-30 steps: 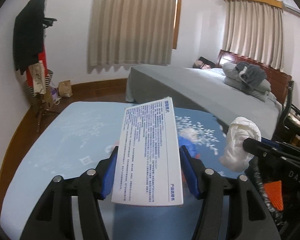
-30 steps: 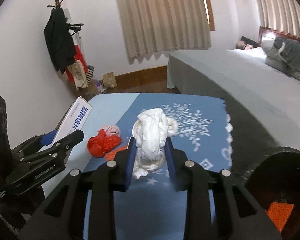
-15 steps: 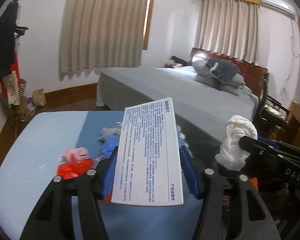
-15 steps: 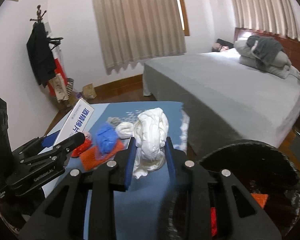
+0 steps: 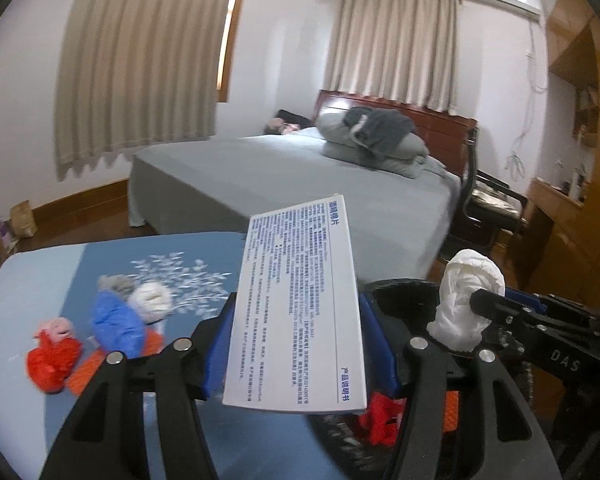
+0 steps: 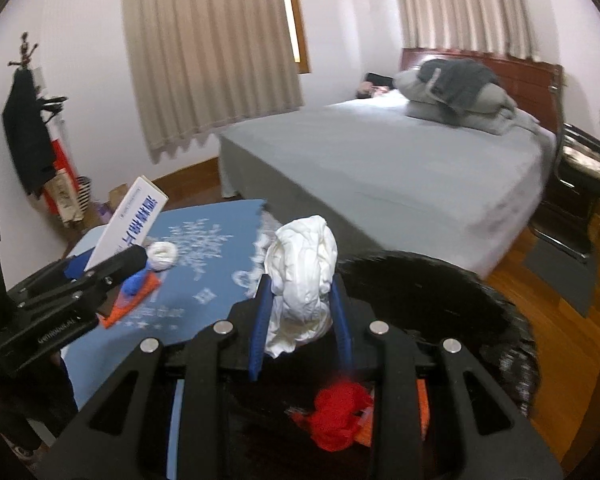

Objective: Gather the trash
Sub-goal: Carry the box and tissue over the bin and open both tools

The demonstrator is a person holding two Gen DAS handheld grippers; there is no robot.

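My left gripper point(image 5: 298, 320) is shut on a flat white box point(image 5: 300, 304) printed with blue text, held upright. My right gripper point(image 6: 300, 292) is shut on a crumpled white wad point(image 6: 302, 272); the same wad point(image 5: 466, 300) shows at the right of the left wrist view. Both grippers hover over the rim of a black bin point(image 6: 440, 280) that holds red trash point(image 6: 338, 412). On the blue tablecloth point(image 5: 204, 252) lie a red wad point(image 5: 52, 362), a blue wad point(image 5: 118, 326), a white ball point(image 5: 150, 300) and an orange piece point(image 5: 86, 372).
A grey bed point(image 6: 400, 168) with folded bedding point(image 6: 456, 92) fills the room beyond the table. A dark chair point(image 5: 488, 208) stands right of the bed, and a wooden cabinet point(image 5: 568, 220) farther right. A coat rack point(image 6: 28, 120) stands by the left wall.
Both grippers swung to the right with their loads, away from the table's middle and over the black bin. The table trash has slid toward the left of both views.
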